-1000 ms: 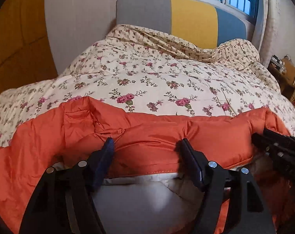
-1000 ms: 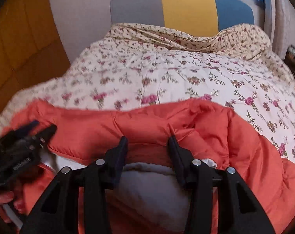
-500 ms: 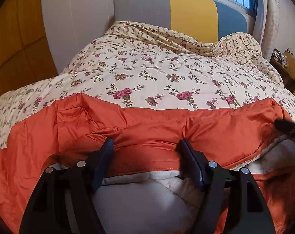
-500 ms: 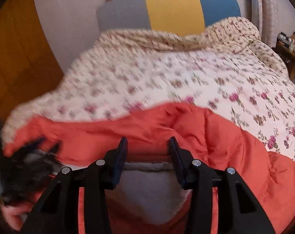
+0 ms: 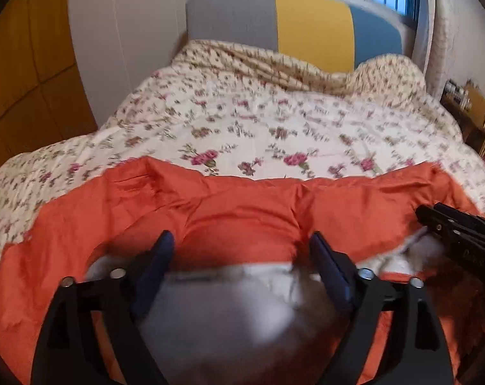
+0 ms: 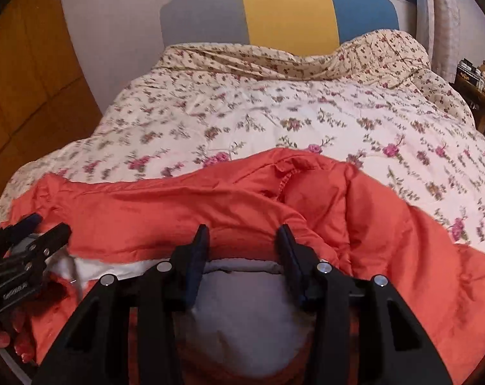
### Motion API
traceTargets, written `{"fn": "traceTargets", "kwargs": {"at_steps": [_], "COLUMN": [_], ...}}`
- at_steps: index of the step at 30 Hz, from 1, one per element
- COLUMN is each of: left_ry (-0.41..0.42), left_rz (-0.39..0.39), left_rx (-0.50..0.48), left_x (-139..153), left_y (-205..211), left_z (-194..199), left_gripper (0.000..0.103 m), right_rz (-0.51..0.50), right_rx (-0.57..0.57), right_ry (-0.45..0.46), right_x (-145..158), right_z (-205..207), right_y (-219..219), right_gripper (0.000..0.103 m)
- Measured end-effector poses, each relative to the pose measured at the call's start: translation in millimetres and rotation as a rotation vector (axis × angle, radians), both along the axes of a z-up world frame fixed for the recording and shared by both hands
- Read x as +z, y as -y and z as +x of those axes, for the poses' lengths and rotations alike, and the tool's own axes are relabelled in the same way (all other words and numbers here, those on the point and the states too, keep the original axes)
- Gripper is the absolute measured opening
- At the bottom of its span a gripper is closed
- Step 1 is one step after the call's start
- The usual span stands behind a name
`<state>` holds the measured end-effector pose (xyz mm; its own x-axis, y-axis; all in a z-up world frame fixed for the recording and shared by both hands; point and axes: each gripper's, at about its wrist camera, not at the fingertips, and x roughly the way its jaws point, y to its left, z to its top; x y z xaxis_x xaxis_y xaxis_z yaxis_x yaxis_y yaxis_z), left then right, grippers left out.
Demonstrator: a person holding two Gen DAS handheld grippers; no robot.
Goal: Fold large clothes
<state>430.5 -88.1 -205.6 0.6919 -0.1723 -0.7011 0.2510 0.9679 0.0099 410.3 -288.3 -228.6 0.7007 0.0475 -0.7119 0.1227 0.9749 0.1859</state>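
An orange padded jacket (image 5: 242, 205) with a pale grey fleece lining (image 5: 229, 314) lies across the near end of the bed; it also shows in the right wrist view (image 6: 178, 211). My left gripper (image 5: 240, 250) has its jaws wide apart around a bunched fold of the jacket's hem, with fabric bulging between them. My right gripper (image 6: 242, 240) is narrower and clamps a fold of the jacket and its lining (image 6: 245, 317). Each gripper shows at the edge of the other's view: the right gripper at the right (image 5: 457, 231), the left gripper at the left (image 6: 27, 243).
The bed carries a cream floral quilt (image 5: 274, 128) (image 6: 274, 118). A grey, yellow and blue headboard (image 5: 306, 22) stands behind it, under a window. A wooden wardrobe (image 5: 21, 64) is at the left. A side table (image 6: 476, 83) with small items stands at the right.
Both grippers have lifted and pulled the jacket's hem; the views are motion-blurred. The right gripper has come back into the left wrist view's right edge. The jacket's far edge sits lower in view.
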Motion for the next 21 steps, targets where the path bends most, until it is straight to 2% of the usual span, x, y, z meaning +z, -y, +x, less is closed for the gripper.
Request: {"fn": "traceTargets", "kwargs": {"at_steps": [1,2,6,9,13,16,21], "left_ry": [0.022,0.032,0.007,-0.04,-0.031,-0.026,0.007], "left_rz": [-0.021,-0.035,-0.119,-0.225,-0.318,-0.329,-0.278], "left_rx": [0.02,0.037,0.155,0.248,0.331,0.37,0.419], "left_x": [5,8,9,4,6,11,22], "left_y": [-6,-11,-43,-75,-105,-121,-149], "left_z": [-9,-15,-32,-42,-60,-73,-92], "left_gripper": [0.098,0.099,0.099,0.099,0.099,0.099,0.099], "right_rz": [0.003,0.002,-0.025,-0.066,-0.096,-0.113,-0.137], "right_rx": [0.002,0.0,-0.01,-0.04,-0.08,-0.084,-0.084], "right_ry": [0.011,0.02,0.001,-0.014,-0.033,-0.062,-0.078], "right_x": [5,10,16,15,3,-10,-16], "right_z": [-6,-15,-48,-72,-87,-84,-82], "right_y": [0,0,-3,-3,-2,-6,-9], "right_gripper": [0.053,0.054,0.054,0.054,0.059,0.06,0.061]}}
